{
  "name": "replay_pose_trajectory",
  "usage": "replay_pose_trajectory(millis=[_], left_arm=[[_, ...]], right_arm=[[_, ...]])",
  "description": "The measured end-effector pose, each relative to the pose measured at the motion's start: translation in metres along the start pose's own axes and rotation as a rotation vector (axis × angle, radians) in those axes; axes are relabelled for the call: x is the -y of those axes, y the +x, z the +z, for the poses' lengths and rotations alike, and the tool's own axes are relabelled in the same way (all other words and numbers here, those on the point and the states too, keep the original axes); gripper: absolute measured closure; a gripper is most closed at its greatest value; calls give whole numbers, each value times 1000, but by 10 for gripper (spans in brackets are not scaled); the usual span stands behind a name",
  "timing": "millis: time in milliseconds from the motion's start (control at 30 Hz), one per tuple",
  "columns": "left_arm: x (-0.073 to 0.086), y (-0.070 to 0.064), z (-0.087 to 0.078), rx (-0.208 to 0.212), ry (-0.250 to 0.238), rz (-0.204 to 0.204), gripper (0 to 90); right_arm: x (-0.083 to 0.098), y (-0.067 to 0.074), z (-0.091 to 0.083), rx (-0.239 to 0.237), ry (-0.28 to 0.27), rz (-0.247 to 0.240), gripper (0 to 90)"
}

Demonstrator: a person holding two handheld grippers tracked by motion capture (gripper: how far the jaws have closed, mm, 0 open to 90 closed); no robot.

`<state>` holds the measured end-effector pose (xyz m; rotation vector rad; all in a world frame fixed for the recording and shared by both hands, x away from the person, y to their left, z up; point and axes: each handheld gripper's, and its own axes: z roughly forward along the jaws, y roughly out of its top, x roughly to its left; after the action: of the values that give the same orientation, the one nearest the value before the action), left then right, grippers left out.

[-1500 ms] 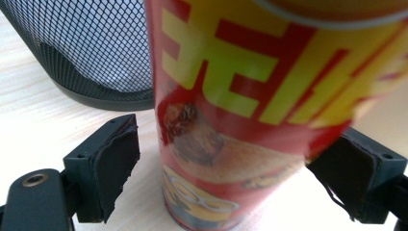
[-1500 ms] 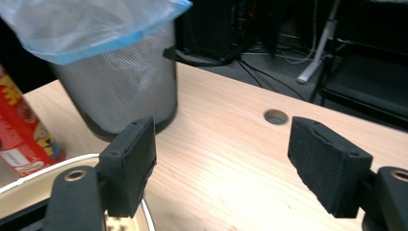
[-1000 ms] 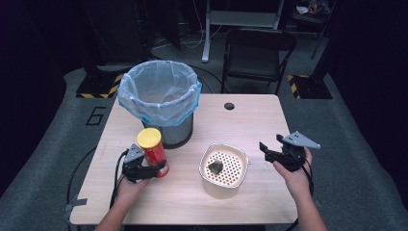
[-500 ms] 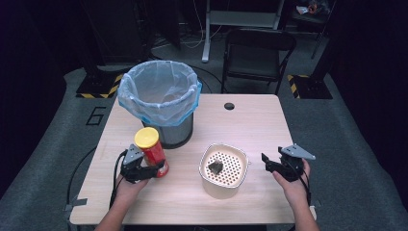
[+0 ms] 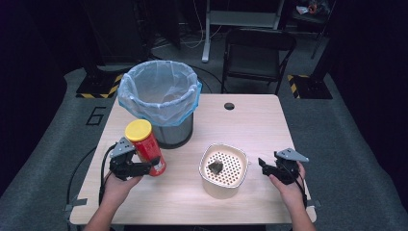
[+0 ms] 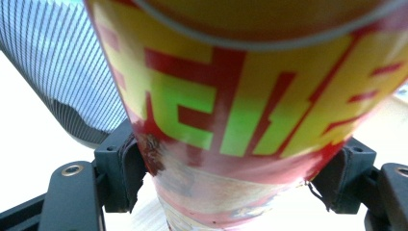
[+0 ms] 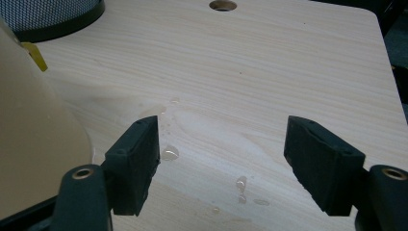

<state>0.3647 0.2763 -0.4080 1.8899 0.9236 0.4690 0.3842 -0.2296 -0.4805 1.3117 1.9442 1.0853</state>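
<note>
Down and closer to the person comes the right gripper since a second ago, when it was held higher up off the right side of the table. Now it sits low near the table's right front part, just beside the cream bowl but not touching it. Its jaws are spread wide with nothing between them. In the right gripper view, bare wood shows between the two black jaws, with a few small drops of water on it. The side of the cream bowl is at the left edge of that view.

The left gripper has stayed in its place near the front left of the table. Its jaws pinch the low part of a red can with a yellow lid. The can leans a little. In the left gripper view, the can sits tight between the two black jaws, and it shows red and yellow marks up close.

The bowl has a top full of little holes, and a small dark lump lies on it. A bin with a pale blue bag stands behind the can, near the back left of the table. A small round hole is in the wood near the back edge.
</note>
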Motion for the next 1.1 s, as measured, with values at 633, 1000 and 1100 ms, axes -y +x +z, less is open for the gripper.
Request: replay_pose_trajectory(millis=[633,1000,1100], left_arm=[[-102,-5,-50,51,5,32,241],[-156,-5,-54,76,-2,53,241],[-168,-5,-53,79,-6,55,241]], right_arm=[[6,-3,1,-9,23,4,297],[7,-2,2,-11,36,-17,304],[8,-2,1,-14,31,-8,304]])
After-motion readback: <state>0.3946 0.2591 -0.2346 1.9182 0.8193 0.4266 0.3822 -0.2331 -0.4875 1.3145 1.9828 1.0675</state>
